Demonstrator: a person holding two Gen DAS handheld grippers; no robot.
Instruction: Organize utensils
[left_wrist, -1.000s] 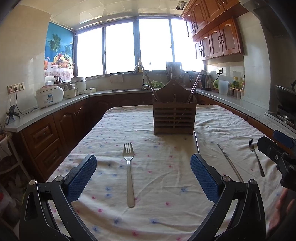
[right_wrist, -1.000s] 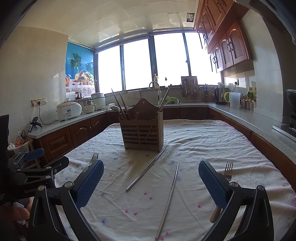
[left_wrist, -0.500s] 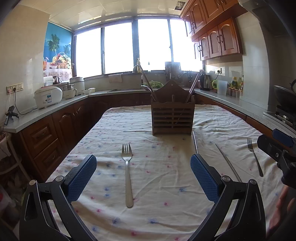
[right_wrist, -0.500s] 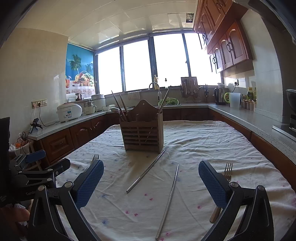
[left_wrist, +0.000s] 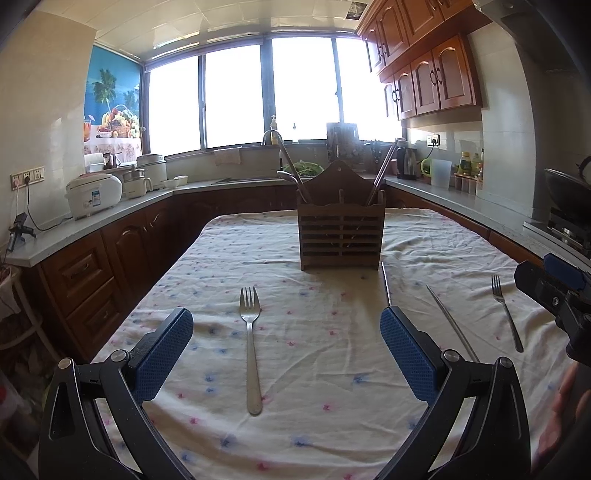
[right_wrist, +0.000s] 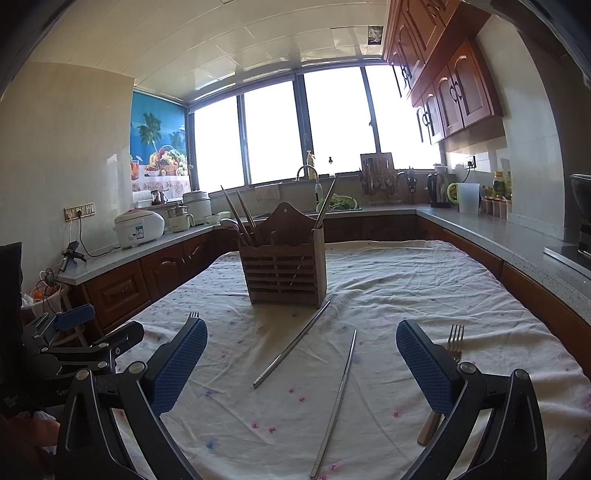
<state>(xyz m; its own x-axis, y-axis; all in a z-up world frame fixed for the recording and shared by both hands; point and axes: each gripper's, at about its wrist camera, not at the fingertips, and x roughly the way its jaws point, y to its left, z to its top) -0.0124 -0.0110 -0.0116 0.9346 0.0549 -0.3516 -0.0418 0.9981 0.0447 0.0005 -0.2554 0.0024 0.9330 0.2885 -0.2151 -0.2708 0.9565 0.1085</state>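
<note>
Steel cutlery lies scattered on a white cloth with small pink and blue flowers that covers the table (left_wrist: 332, 424). In the left wrist view, the left claw (left_wrist: 286, 354) hangs low over the near edge with its blue pads spread wide and nothing between them. A fork (left_wrist: 251, 347) lies lengthwise in the lower centre of the frame, tines pointing away, its handle falling in the gap between the two pads, a little nearer the left-hand one. Beyond it, in the middle of the frame, stands a slatted wooden utensil holder (left_wrist: 340, 236) with a ladle and chopsticks sticking up out of it. To the lower right of the holder lie two metal chopsticks (left_wrist: 450, 321), and further right a second fork (left_wrist: 508, 314), close to the tip of the right claw at the frame's right edge.

In the right wrist view, the right claw (right_wrist: 301, 363) is likewise spread wide and empty. The two chopsticks (right_wrist: 340, 398) lie in the lower centre between its pads, one slanting up toward the holder's (right_wrist: 284, 271) base. The second fork (right_wrist: 453, 341) is partly hidden behind the right-hand pad; the first fork's tines (right_wrist: 192, 315) peek above the left-hand pad. At lower left sits the left claw (right_wrist: 88, 332).
</note>
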